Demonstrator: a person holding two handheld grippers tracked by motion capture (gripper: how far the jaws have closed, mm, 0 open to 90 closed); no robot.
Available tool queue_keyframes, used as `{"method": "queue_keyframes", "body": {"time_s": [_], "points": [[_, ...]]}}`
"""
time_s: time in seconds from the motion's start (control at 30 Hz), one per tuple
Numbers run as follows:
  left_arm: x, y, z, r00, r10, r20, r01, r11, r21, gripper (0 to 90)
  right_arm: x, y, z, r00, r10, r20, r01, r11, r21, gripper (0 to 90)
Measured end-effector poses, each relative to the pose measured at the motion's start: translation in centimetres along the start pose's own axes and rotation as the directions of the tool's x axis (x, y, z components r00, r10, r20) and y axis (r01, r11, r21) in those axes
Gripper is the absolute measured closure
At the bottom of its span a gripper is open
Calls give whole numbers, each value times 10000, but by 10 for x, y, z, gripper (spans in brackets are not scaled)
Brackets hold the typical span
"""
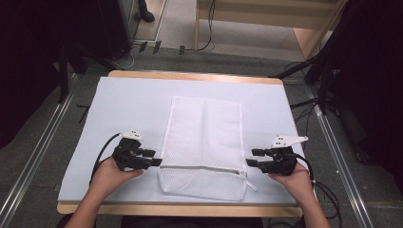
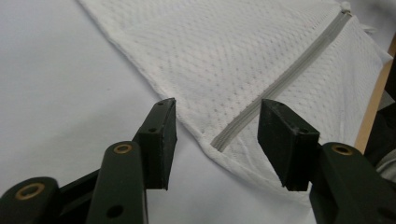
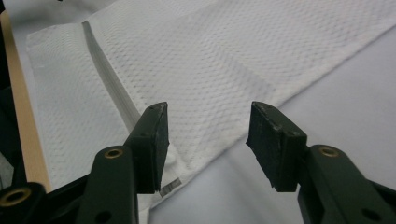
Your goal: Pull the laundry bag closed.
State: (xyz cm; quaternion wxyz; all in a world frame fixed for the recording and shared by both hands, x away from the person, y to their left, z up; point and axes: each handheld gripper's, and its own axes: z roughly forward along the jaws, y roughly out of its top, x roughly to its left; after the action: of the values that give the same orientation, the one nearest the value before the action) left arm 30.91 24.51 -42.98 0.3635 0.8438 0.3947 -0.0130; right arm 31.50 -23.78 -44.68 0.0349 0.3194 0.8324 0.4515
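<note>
A white mesh laundry bag [image 1: 202, 142] lies flat in the middle of the table, its grey zipper [image 1: 204, 167] running across near the front end. My left gripper [image 1: 153, 158] is open at the bag's left edge, level with the zipper. In the left gripper view the bag [image 2: 243, 60] and the zipper's end [image 2: 224, 137] lie between the open jaws of the left gripper [image 2: 215, 140]. My right gripper [image 1: 254, 157] is open at the bag's right edge. Between its spread jaws, the right gripper [image 3: 208, 142] frames the bag's edge [image 3: 224, 79], with the zipper [image 3: 109, 79] to the left.
A pale blue mat [image 1: 123, 109] covers the wooden table [image 1: 190, 76]. Cables trail from both grippers over the front edge. Behind the table are floor cables, dark stands and a wooden frame [image 1: 266, 19]. A metal rail runs along each side on the floor.
</note>
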Motion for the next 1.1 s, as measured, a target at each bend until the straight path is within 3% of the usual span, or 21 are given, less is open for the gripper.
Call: {"method": "queue_keyframes", "body": {"time_s": [0.1, 0.27, 0.57, 0.8, 1.1], "points": [[4, -1, -5, 9996, -246, -139, 243, 9996, -172, 449, -4, -3, -5, 9996, 162, 246, -159, 9998, -119, 469], [11, -3, -12, 9988, -277, -393, 260, 9988, -425, 419, -11, -7, -11, 9969, 443, 655, -426, 9987, -268, 426], [27, -10, -22, 9940, -774, -778, 707, 9939, -850, 361, -26, -16, -19, 9799, 1059, 1693, -988, 9939, -498, 365], [34, -13, -21, 9908, -846, -1054, 764, 9939, -795, 335, -34, -22, -22, 9701, 1406, 1979, -1339, 9899, -467, 334], [35, -13, -18, 9893, -913, -1137, 832, 9938, -739, 332, -34, -23, -18, 9709, 1387, 1951, -1354, 9903, -300, 322]]}}
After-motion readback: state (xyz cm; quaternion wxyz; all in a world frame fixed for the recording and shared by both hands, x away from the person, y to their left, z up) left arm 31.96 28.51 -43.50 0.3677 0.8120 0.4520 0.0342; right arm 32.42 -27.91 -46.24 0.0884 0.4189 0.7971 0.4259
